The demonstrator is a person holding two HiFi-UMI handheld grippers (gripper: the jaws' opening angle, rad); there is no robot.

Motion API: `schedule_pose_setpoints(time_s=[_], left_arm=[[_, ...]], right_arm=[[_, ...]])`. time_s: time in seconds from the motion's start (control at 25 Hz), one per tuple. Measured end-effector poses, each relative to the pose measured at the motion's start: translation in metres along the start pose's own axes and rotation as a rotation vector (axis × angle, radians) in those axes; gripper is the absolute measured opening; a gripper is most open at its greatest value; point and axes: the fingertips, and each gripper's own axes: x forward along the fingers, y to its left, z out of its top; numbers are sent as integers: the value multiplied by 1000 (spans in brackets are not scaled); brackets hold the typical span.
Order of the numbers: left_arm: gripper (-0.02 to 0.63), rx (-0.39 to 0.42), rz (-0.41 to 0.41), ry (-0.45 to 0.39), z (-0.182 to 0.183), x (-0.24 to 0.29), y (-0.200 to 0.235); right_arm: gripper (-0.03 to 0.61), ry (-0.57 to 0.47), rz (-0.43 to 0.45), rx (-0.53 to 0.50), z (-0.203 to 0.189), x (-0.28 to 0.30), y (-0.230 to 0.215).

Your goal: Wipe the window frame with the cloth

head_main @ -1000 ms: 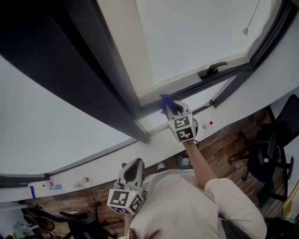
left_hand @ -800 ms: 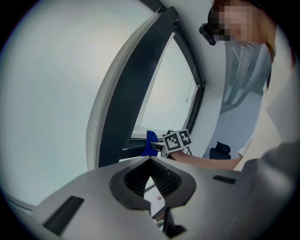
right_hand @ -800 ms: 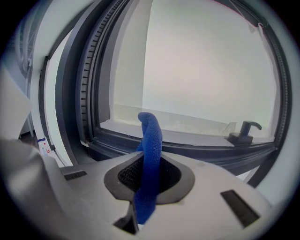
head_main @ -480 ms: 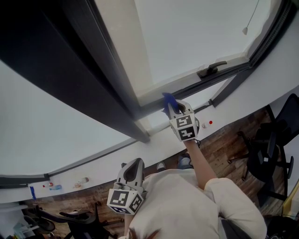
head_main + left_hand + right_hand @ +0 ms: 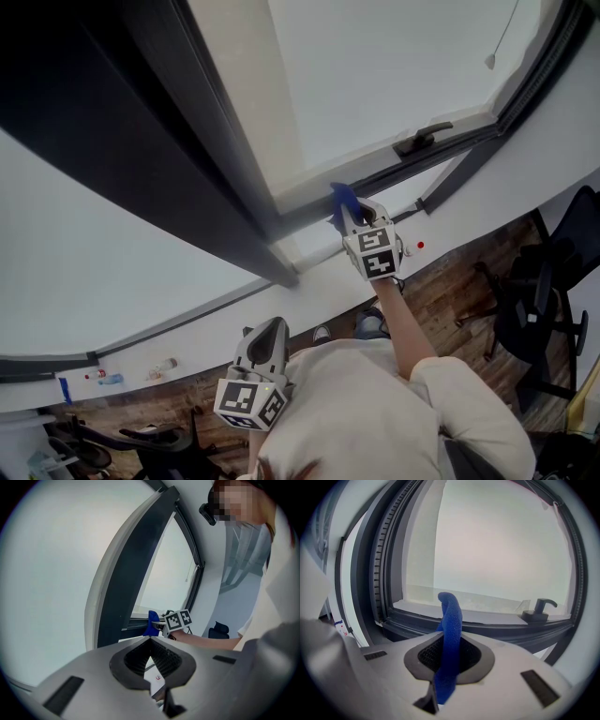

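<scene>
Right gripper [image 5: 345, 217] is held up by the window, and its two jaws are squeezed tight on a blue cloth [image 5: 451, 620]. One end of the cloth sticks up past the jaws and bends over at the top. The other end hangs down below them. From the head view, the cloth sits right up against the bottom part of the dark window frame [image 5: 394, 172]. I cannot tell if it really touches. A dark handle [image 5: 422, 139] sits on that same bottom part, off to the right of the cloth and well apart from it. Bright glass [image 5: 394, 66] is above the frame. Left gripper [image 5: 270, 333] is down low by the white shirt [image 5: 375, 412], far from the window. Its jaws are closed together with nothing in them.
</scene>
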Motion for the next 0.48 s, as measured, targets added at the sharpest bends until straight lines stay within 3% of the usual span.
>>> schedule_pose_setpoints(time_s=[0.48], left_arm=[[9, 0, -8, 2, 3, 5, 2]], right_arm=[[48, -15, -36, 27, 4, -1, -20]])
